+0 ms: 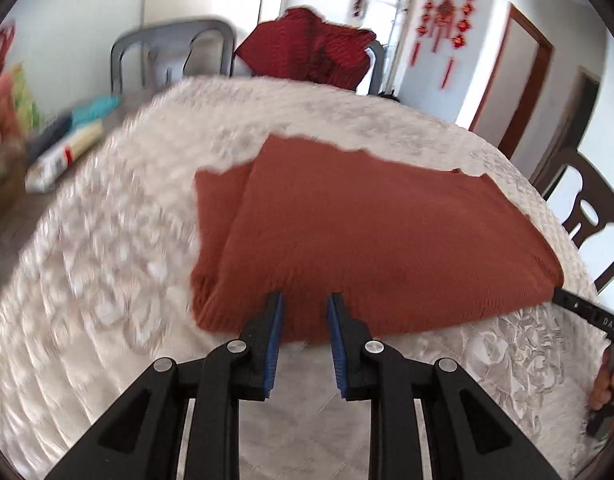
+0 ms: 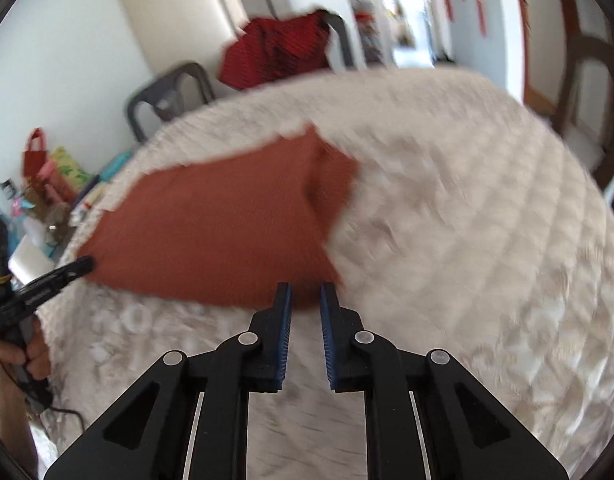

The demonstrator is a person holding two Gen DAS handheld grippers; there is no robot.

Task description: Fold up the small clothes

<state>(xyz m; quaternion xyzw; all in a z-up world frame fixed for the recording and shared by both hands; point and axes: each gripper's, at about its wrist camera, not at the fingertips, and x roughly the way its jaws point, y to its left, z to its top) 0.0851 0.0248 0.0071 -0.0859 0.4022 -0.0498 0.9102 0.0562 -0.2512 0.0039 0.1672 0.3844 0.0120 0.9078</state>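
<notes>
Left wrist — open tool (image 1: pixel 305 300), rust garment (image 1: pixel 367 240)

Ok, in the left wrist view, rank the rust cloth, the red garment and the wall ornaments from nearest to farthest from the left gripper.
1. Rust cloth, right at the left gripper.
2. Red garment, on a chair across the table.
3. Wall ornaments, upper right, on the far wall.

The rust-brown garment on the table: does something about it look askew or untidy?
Slightly. The rust-brown garment lies mostly flat on the cream tablecloth, but one folded layer sticks out past the top layer's edge, so the edges do not line up. No damage shows.
</notes>
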